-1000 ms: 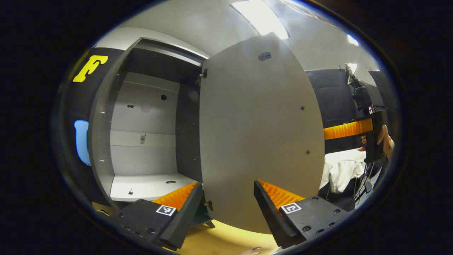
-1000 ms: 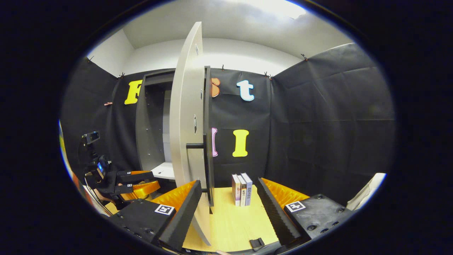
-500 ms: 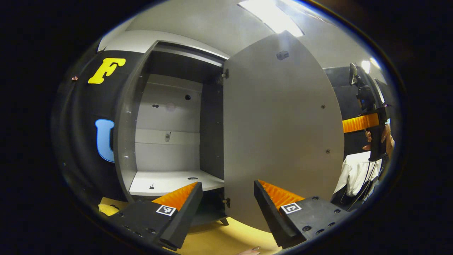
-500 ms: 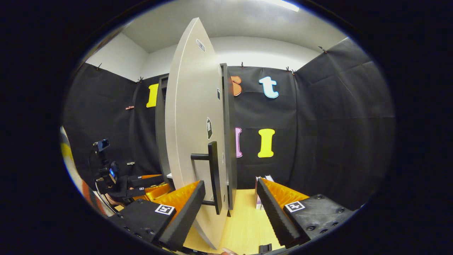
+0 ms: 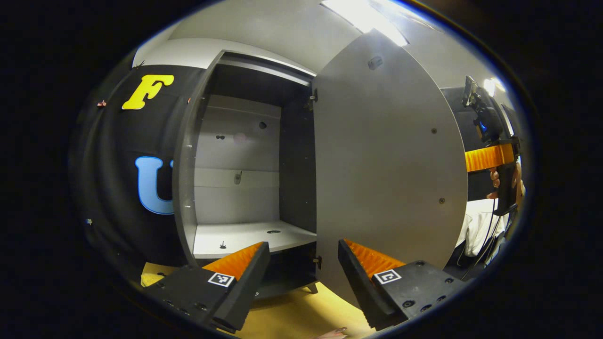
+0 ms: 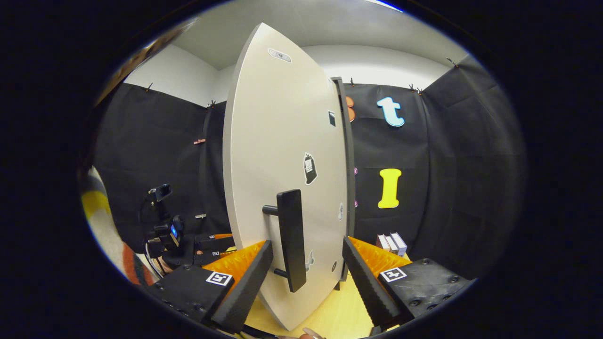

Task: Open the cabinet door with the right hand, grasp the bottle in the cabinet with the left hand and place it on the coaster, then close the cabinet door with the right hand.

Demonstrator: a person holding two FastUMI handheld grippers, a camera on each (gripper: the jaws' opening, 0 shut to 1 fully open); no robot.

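The grey cabinet [image 5: 235,188] stands open; inside I see a white shelf [image 5: 245,235] with small dark marks. Its door [image 5: 386,165] is swung out to the right, inner face towards the left gripper view. My left gripper [image 5: 303,244] is open, low in front of the cabinet, holding nothing. In the right gripper view the door's outer face [image 6: 278,141] is close ahead, and its black bar handle [image 6: 292,235] stands between the open fingers of my right gripper [image 6: 307,241]; neither finger presses on it. That right gripper [image 5: 487,157] also pokes out past the door's edge.
Yellow wooden tabletop [image 6: 330,306] lies under the door. A few books [image 6: 391,242] stand upright at the back right. A hand [image 5: 494,181] and white sleeve [image 5: 476,226] are behind the door. The left gripper [image 6: 212,240] sits low, left of the door.
My right gripper has come round from the door's edge to its outer face, and the handle now sits between its fingers. The left gripper has drawn back a little from the cabinet.
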